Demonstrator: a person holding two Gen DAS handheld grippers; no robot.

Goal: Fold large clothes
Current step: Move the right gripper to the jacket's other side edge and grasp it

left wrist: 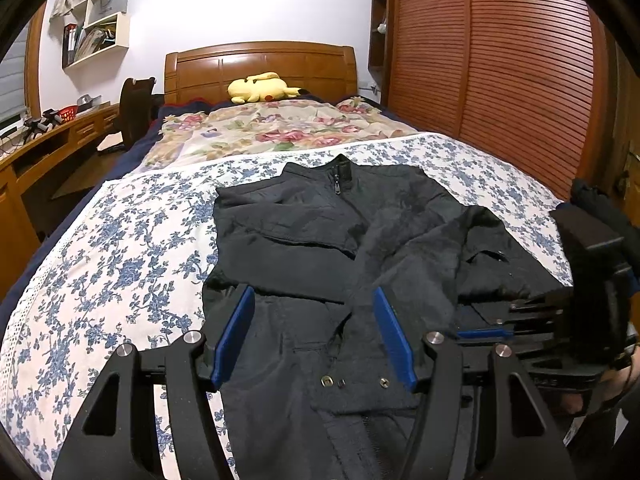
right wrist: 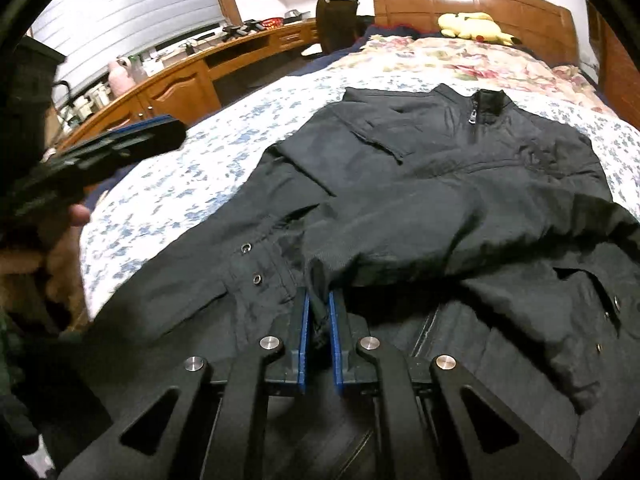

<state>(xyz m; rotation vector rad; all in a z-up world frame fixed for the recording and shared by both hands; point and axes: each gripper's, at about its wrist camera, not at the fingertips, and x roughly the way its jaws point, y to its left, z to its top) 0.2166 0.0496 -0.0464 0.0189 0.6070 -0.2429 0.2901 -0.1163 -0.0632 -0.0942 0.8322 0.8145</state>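
Note:
A black zip-up jacket (left wrist: 320,220) (right wrist: 440,184) lies on the blue-flowered sheet (left wrist: 120,260) of a bed, collar toward the headboard and a sleeve folded across its front. My left gripper (left wrist: 314,293) stands open just above the jacket's lower front; cloth lies under the gap but the blue pads do not press it. My right gripper (right wrist: 319,300) is shut on a bunched fold of the jacket's fabric at the sleeve end, near the snap buttons. In the left wrist view the right gripper (left wrist: 484,334) sits low at the right, on the jacket's edge.
A flowered quilt (left wrist: 272,128) and a yellow plush toy (left wrist: 260,87) lie by the wooden headboard (left wrist: 260,60). Slatted wardrobe doors (left wrist: 500,60) stand close on the right of the bed. A wooden desk (right wrist: 180,84) and dark chair (right wrist: 336,20) stand on the left.

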